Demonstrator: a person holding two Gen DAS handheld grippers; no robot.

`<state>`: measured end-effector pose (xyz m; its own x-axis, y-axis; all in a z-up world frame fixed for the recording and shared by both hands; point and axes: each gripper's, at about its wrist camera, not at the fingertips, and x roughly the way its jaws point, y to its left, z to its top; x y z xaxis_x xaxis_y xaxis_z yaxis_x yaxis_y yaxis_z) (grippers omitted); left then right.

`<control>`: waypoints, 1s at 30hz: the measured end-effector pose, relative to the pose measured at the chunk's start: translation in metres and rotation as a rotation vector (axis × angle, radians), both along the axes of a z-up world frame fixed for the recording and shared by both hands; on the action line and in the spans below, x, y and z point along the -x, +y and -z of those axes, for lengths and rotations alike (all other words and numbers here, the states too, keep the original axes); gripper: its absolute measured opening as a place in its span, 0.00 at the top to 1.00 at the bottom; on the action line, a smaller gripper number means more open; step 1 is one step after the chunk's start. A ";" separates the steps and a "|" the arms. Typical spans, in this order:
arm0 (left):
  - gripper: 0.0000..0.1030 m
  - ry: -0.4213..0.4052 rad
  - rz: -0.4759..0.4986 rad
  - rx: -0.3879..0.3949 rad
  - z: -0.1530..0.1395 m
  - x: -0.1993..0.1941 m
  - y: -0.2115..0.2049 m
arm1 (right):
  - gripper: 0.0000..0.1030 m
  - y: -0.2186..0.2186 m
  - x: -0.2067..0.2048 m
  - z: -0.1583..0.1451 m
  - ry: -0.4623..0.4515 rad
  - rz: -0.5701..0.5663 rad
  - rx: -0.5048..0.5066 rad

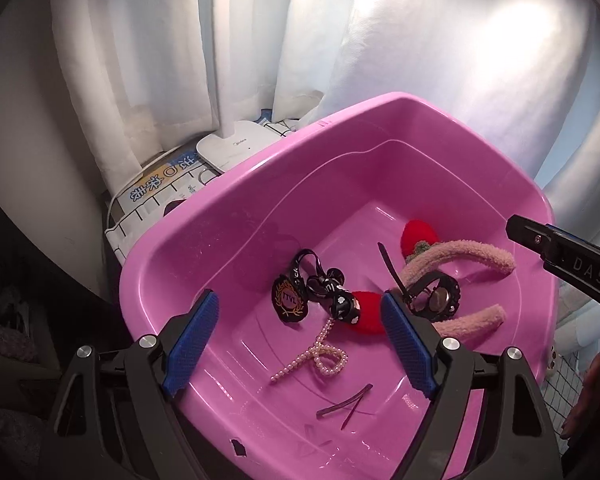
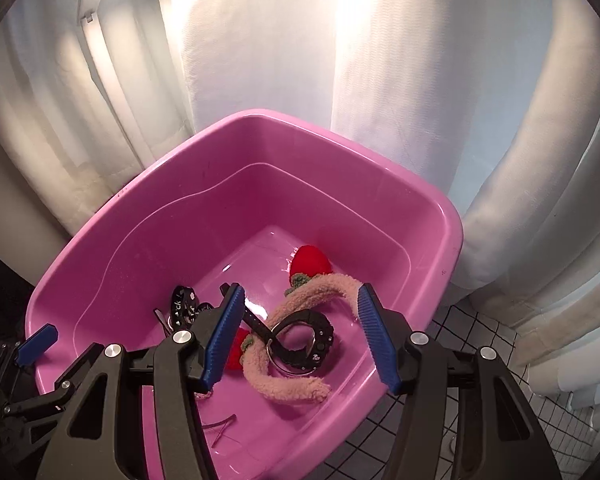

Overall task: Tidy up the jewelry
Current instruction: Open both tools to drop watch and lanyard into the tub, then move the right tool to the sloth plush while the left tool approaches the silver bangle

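Two claws hover over our glossy pink plastic tub [image 1: 204, 216]. From the left wrist, our left claw [image 1: 300, 336] gapes empty above the white pearl-bead strand [image 1: 320, 356] lying on the tub floor; we should drop straight down and pinch it mid-strand. From the right wrist, our right claw [image 2: 302, 334] spreads empty over the black round-faced wristwatch [image 2: 304, 340], tangled under the fuzzy pink headband [image 2: 296, 384]; lift slowly.
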<state>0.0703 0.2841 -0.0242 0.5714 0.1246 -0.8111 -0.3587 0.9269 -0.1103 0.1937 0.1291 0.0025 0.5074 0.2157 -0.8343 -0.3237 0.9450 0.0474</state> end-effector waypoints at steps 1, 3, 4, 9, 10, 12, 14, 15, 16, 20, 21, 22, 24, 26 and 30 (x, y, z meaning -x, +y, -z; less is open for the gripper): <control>0.21 -0.013 0.001 0.007 -0.003 0.003 -0.002 | 0.45 -0.005 0.005 -0.004 -0.010 0.006 -0.020; 0.19 -0.047 0.011 0.017 -0.011 0.009 -0.009 | 0.45 -0.019 0.018 -0.013 -0.030 0.014 -0.057; 0.18 -0.065 0.020 0.021 -0.016 0.013 -0.014 | 0.45 -0.032 0.027 -0.017 -0.041 0.021 -0.073; 0.14 -0.157 0.095 0.031 -0.040 0.029 -0.052 | 0.43 -0.092 0.062 -0.031 -0.105 0.092 -0.122; 0.14 -0.175 0.114 0.035 -0.045 0.031 -0.062 | 0.40 -0.109 0.070 -0.031 -0.115 0.120 -0.128; 0.13 -0.208 0.162 0.051 -0.052 0.035 -0.083 | 0.37 -0.144 0.080 -0.028 -0.135 0.189 -0.114; 0.12 -0.231 0.217 0.068 -0.056 0.037 -0.107 | 0.35 -0.181 0.087 -0.019 -0.135 0.260 -0.081; 0.11 -0.238 0.245 0.075 -0.057 0.037 -0.119 | 0.35 -0.200 0.090 -0.013 -0.126 0.294 -0.063; 0.09 -0.237 0.276 0.080 -0.056 0.037 -0.133 | 0.35 -0.218 0.092 -0.005 -0.109 0.323 -0.046; 0.09 -0.204 0.395 0.082 -0.038 0.035 -0.190 | 0.35 -0.278 0.093 0.031 -0.025 0.416 -0.004; 0.08 -0.190 0.423 0.080 -0.031 0.034 -0.204 | 0.35 -0.288 0.091 0.042 0.002 0.421 -0.004; 0.08 -0.172 0.449 0.073 -0.021 0.033 -0.218 | 0.35 -0.295 0.089 0.052 0.024 0.426 -0.003; 0.08 -0.137 0.492 0.062 0.000 0.032 -0.242 | 0.35 -0.303 0.082 0.072 0.059 0.429 -0.002; 0.08 -0.097 0.521 0.049 0.022 0.029 -0.264 | 0.35 -0.305 0.076 0.092 0.080 0.421 0.005; 0.08 -0.043 0.543 0.020 0.059 0.024 -0.288 | 0.35 -0.292 0.060 0.128 0.121 0.379 0.054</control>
